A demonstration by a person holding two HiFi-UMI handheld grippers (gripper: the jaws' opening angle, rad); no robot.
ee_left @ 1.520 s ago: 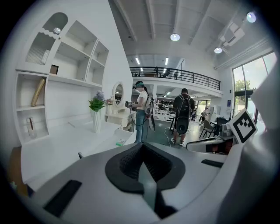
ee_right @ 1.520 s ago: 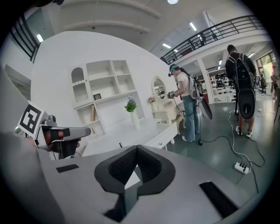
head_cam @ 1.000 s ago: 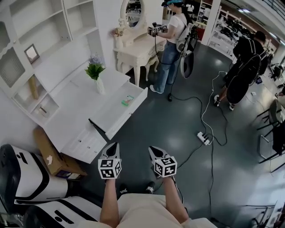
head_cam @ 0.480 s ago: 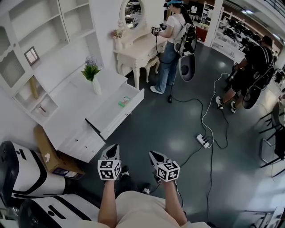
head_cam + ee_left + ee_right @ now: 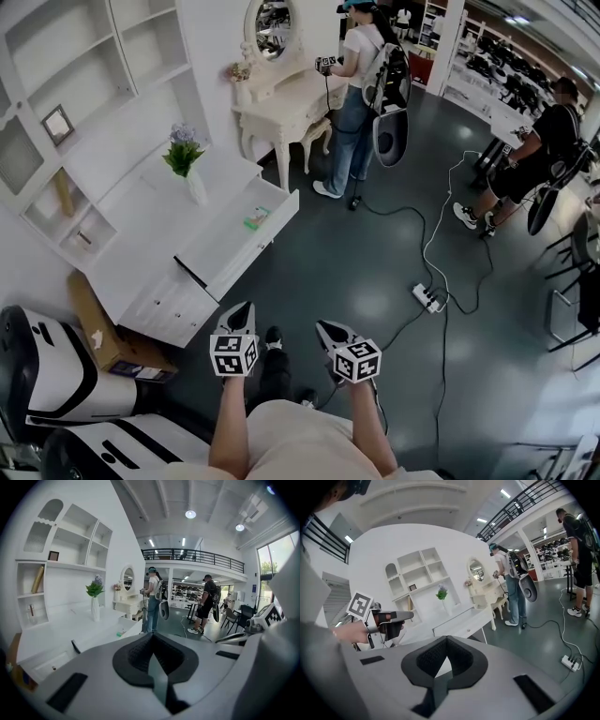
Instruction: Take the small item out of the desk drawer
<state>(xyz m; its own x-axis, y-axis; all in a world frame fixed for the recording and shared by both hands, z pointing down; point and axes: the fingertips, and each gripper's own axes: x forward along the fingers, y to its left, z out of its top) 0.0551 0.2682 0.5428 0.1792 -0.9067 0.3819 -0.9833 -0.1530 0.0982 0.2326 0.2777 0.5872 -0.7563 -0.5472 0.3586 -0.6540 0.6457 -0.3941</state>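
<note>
The white desk (image 5: 141, 234) stands to the left with its drawer (image 5: 225, 251) pulled out. A small green item (image 5: 257, 218) lies at the drawer's far end, also seen in the left gripper view as the green item (image 5: 120, 633). My left gripper (image 5: 240, 307) is shut and empty, held low over the floor, well short of the drawer's near corner. My right gripper (image 5: 321, 324) hangs beside it, jaws together with nothing in them. Their closed tips show as the left gripper (image 5: 151, 634) and the right gripper (image 5: 446, 638).
A vase with a plant (image 5: 187, 169) stands on the desk. A dressing table (image 5: 281, 98) and a person (image 5: 361, 89) are beyond it. A power strip (image 5: 427, 297) with cables lies on the floor at right. A cardboard box (image 5: 98, 328) and white machines (image 5: 56, 375) sit at lower left.
Both grippers have drifted a little with the wearer's step, still shut. The desk and drawer sit slightly further left in view, and a shoe now shows between the grippers.
</note>
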